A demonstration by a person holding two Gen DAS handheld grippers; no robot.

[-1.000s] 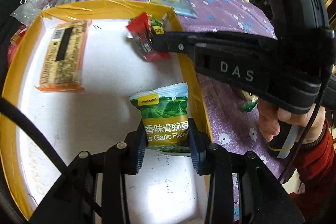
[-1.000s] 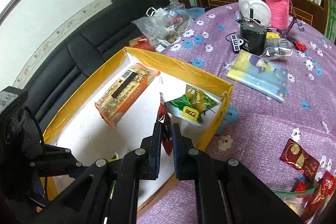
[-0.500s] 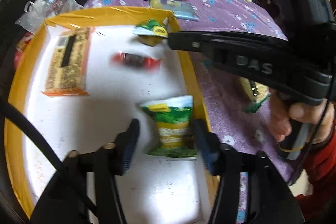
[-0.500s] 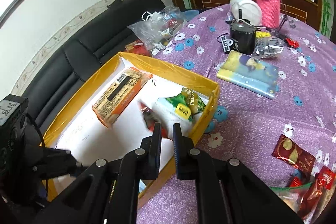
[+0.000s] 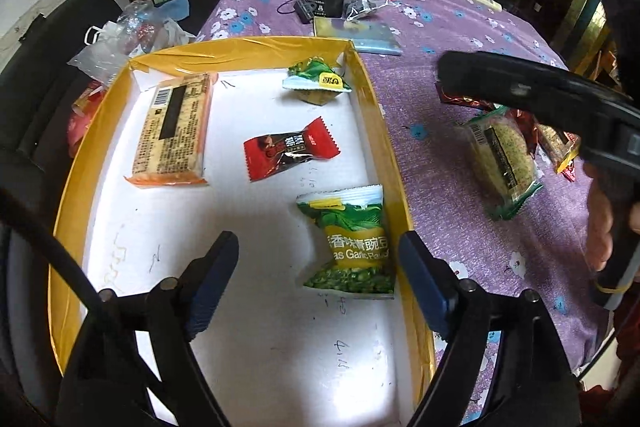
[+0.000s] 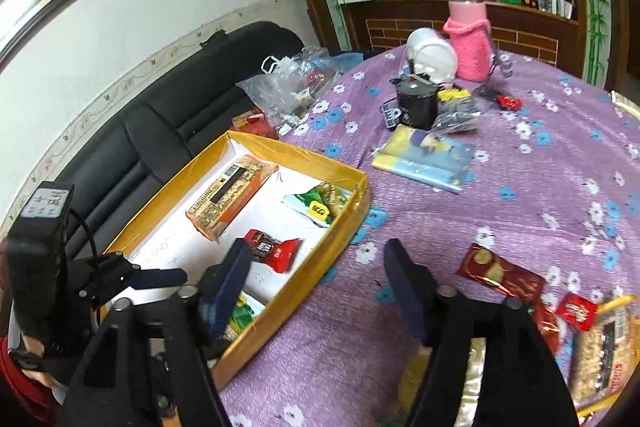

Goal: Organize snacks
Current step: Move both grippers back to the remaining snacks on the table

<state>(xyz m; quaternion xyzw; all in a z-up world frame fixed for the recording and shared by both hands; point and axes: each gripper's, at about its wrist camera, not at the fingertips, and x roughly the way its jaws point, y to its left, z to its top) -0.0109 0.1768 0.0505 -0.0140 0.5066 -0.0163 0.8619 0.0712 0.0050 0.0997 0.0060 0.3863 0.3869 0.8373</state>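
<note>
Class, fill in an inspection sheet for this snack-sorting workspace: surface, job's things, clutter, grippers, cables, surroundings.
Surface: purple flowered tablecloth.
Job's things: yellow-rimmed white tray holds orange cracker pack, red candy wrapper, two green pea packets; loose red snack packets lie on the cloth.
Clutter: pink knitted bottle, white bowls, blue-yellow booklet.
Grippers: left gripper and right gripper both open, empty.
Cables: black cable at left gripper.
Surroundings: black sofa.

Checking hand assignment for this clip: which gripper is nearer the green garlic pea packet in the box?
Left. The left gripper hangs open right over the green pea packet in the yellow box. The right gripper, also open, sits beyond the box's edge.
</note>
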